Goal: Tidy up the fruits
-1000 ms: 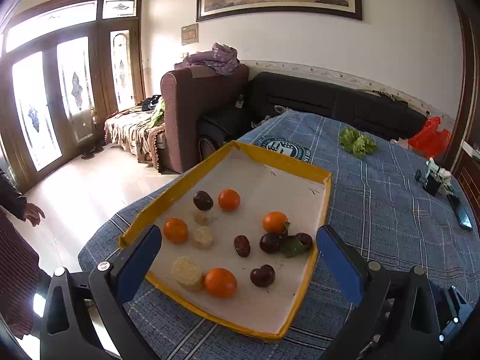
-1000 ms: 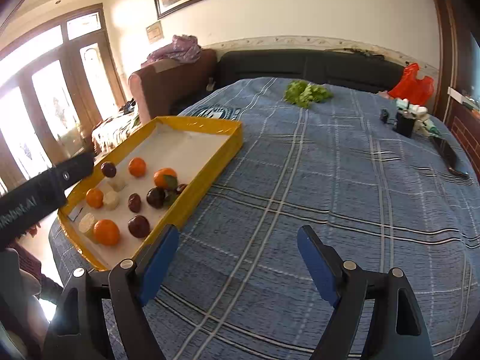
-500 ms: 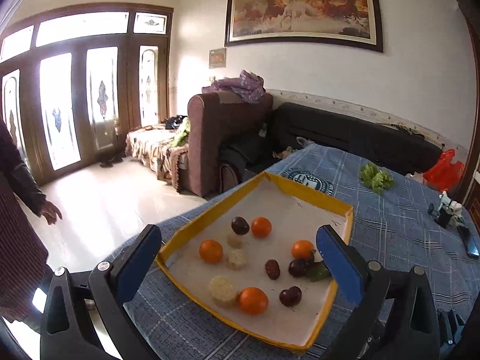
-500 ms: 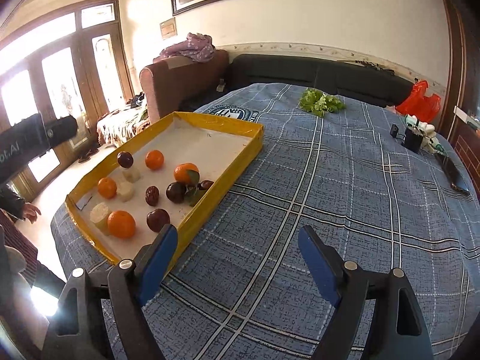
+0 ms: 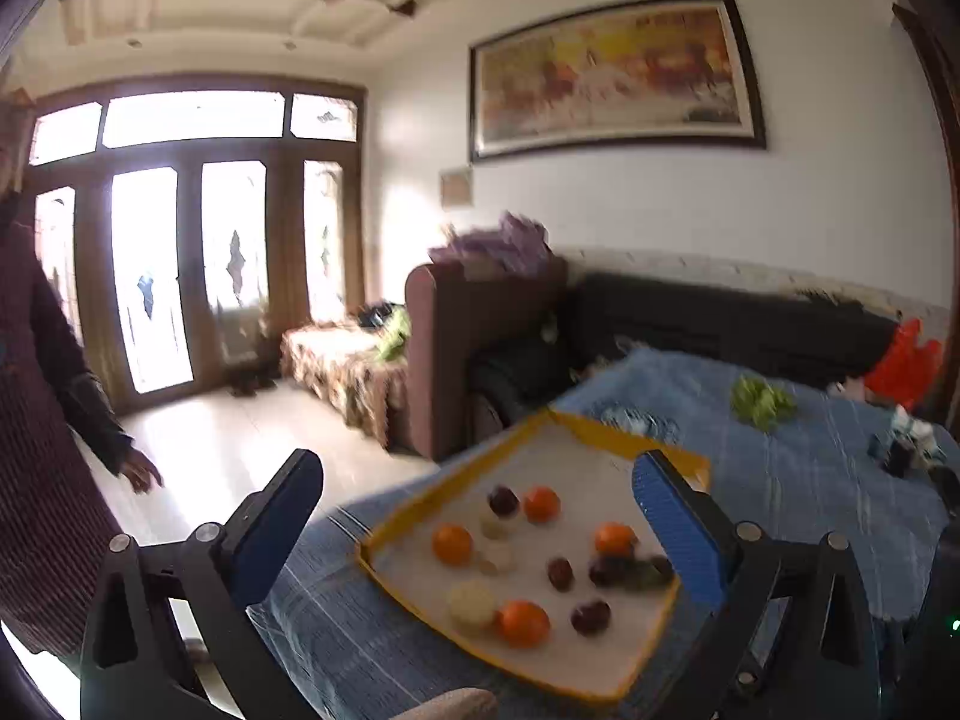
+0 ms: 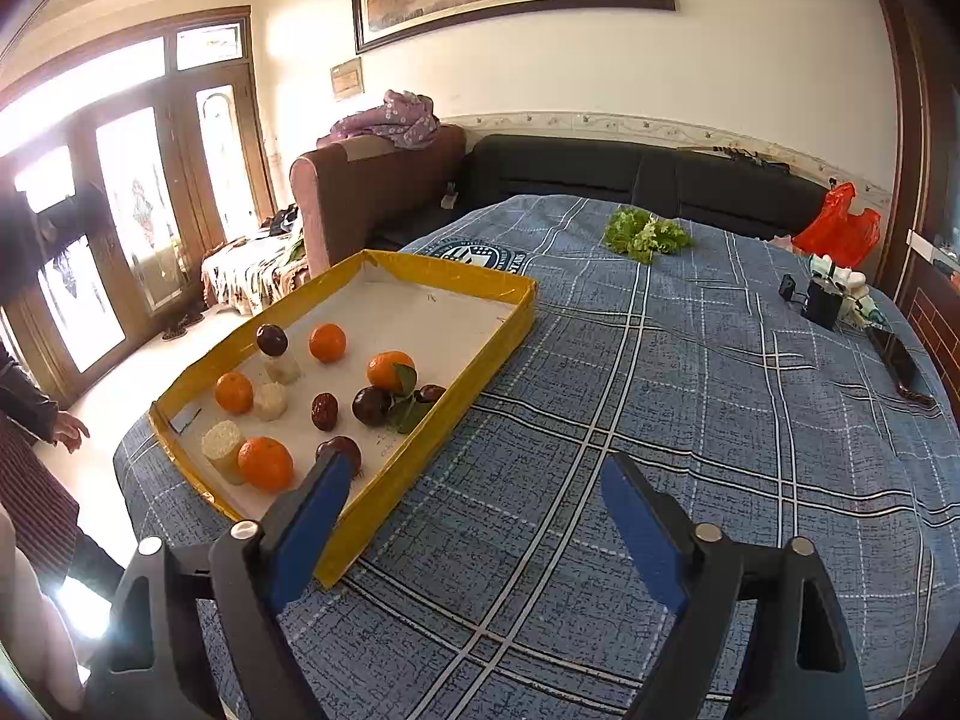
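Observation:
A yellow-rimmed tray (image 6: 504, 336) with a white floor lies on the blue plaid table; it also shows in the left wrist view (image 5: 606, 438). In it lie several oranges (image 6: 327, 342), dark plums (image 6: 272, 339), a brown date (image 6: 324, 410) and pale banana chunks (image 6: 223, 444), scattered. One orange (image 6: 389, 369) has green leaves. My left gripper (image 5: 480, 522) is open and empty, held back from the tray's near corner. My right gripper (image 6: 474, 516) is open and empty, above the cloth just right of the tray's near edge.
Green lettuce (image 6: 645, 234) lies at the table's far side. A red bag (image 6: 837, 228), a small black device (image 6: 822, 303) and a phone (image 6: 897, 360) sit at the right edge. A sofa (image 6: 630, 180) stands behind. A person (image 5: 54, 420) stands at left.
My left gripper has pulled back and tilted up, so the tray sits lower and farther in its view. My right gripper has shifted a little toward the tray. Both stayed open.

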